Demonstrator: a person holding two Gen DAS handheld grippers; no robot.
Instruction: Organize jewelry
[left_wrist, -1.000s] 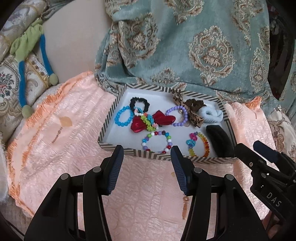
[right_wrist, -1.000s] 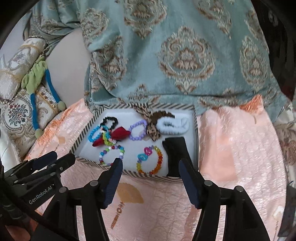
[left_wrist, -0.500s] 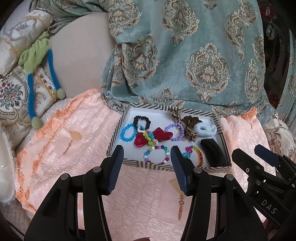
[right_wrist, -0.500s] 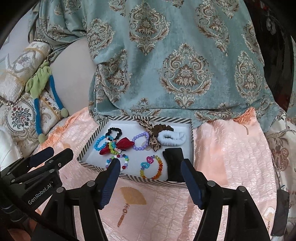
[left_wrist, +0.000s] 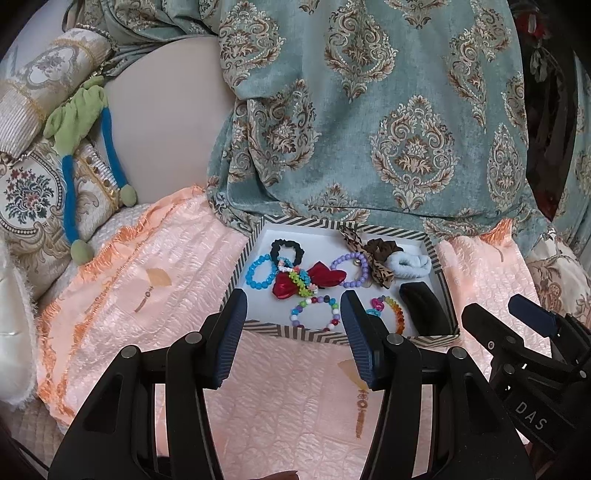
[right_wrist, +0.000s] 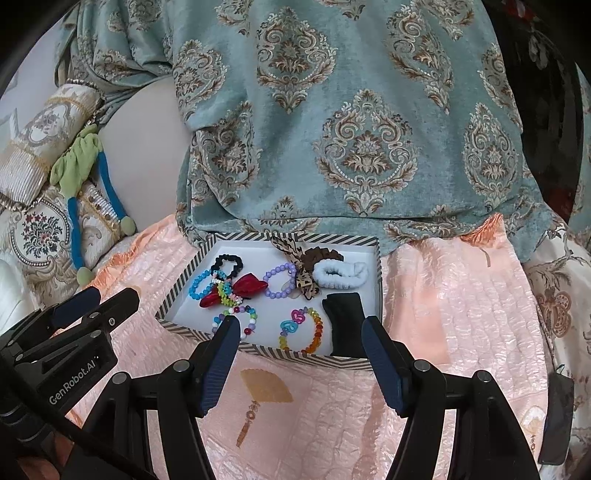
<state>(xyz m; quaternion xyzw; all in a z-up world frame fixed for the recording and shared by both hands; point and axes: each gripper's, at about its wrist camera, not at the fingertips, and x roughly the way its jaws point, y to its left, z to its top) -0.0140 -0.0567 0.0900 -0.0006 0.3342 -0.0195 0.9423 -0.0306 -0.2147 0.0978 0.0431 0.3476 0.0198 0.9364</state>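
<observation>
A striped-rim box (left_wrist: 314, 336) (right_wrist: 195, 258) with a white floor lies on a peach cloth. It holds a blue bead bracelet (left_wrist: 258, 273), a black scrunchie (left_wrist: 287, 248), a red bow (left_wrist: 325, 278), a purple bracelet (right_wrist: 279, 282), a leopard bow (right_wrist: 304, 280), a white scrunchie (right_wrist: 340, 275), two multicoloured bracelets (right_wrist: 303, 330) and a black clip (right_wrist: 345, 321). My left gripper (left_wrist: 293, 308) is open and empty, just short of the box's near rim. My right gripper (right_wrist: 297, 332) is open and empty, over the near rim.
A teal damask cloth (left_wrist: 369, 110) hangs behind the box. Embroidered cushions (left_wrist: 29, 192) and a green and blue soft toy (left_wrist: 81, 122) lie at the left. The peach cloth (left_wrist: 295, 406) spreads in front of and beside the box.
Both grippers have drawn back and up from the box, so it looks smaller and farther. Both stayed open and empty. Nothing in the box moved.
</observation>
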